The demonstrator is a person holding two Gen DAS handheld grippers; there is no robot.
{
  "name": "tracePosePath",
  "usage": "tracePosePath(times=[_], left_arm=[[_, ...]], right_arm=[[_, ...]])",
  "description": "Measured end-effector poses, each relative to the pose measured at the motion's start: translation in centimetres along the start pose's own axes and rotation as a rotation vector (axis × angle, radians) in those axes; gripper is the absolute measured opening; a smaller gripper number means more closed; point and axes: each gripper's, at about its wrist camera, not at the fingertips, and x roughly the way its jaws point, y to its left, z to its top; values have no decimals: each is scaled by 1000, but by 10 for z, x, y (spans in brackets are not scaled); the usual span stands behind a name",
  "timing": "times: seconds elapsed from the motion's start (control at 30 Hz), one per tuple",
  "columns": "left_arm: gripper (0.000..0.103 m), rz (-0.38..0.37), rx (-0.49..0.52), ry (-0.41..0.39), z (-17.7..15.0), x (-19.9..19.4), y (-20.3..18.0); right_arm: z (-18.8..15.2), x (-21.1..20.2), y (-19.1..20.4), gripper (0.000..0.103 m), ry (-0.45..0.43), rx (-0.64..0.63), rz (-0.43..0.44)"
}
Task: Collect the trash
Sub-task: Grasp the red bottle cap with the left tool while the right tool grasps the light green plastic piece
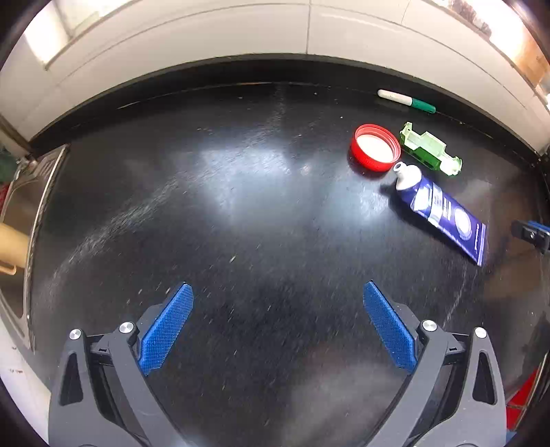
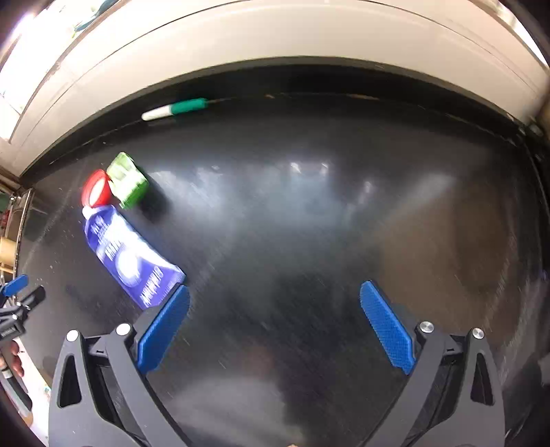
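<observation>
Several bits of trash lie on the black counter (image 1: 240,206): a red cap (image 1: 375,147), a green plastic piece (image 1: 429,148), a blue tube with a white neck (image 1: 443,209) and a white and green marker (image 1: 405,100) by the back wall. My left gripper (image 1: 278,292) is open and empty, well short and left of them. In the right wrist view my right gripper (image 2: 275,292) is open and empty; the blue tube (image 2: 130,254) lies just beyond its left finger (image 2: 165,330), with the red cap (image 2: 97,189), green piece (image 2: 126,180) and marker (image 2: 175,108) farther left.
A steel sink (image 1: 31,206) with a tan object in it sits at the counter's left end. A white tiled wall (image 1: 275,31) runs behind the counter. The other gripper shows at the right edge (image 1: 531,233) and, in the right wrist view, at the left edge (image 2: 17,302).
</observation>
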Motion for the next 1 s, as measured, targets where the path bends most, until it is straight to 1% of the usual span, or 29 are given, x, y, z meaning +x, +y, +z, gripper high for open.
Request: tracePosePath(times=[0.2,0.4,0.5,0.57,0.63,0.67,0.7,0.8,0.9,0.97,1.0], left_arm=[[96,6,20,12,29,7,-6],[96,10,12,38,47,19,-5],[96,9,10,35,62,21,-7],[96,11,14,27,73,23,-9],[96,8,17,19,87,26,-14],[96,7,21,17,93,27,-17],[96,8,26,17,98,29,-20],[96,11,67,22,115,38,-34],[96,11,97,40,120,49,-46],[96,25,138,70,121,61,-52],[87,14,148,83,120,66,-54]], right_arm=[[53,9,48,96,-27,-116,47],[87,36,88,96,-17,-221,55],[93,53,102,96,2,-273,27],[95,61,108,88,8,-294,11],[98,67,110,75,17,-284,35],[100,70,109,74,25,-274,50],[101,71,109,73,15,-267,57],[104,74,110,73,12,-268,60],[98,70,107,73,3,-287,58],[95,69,108,72,-4,-296,57],[92,67,107,68,-7,-298,60]])
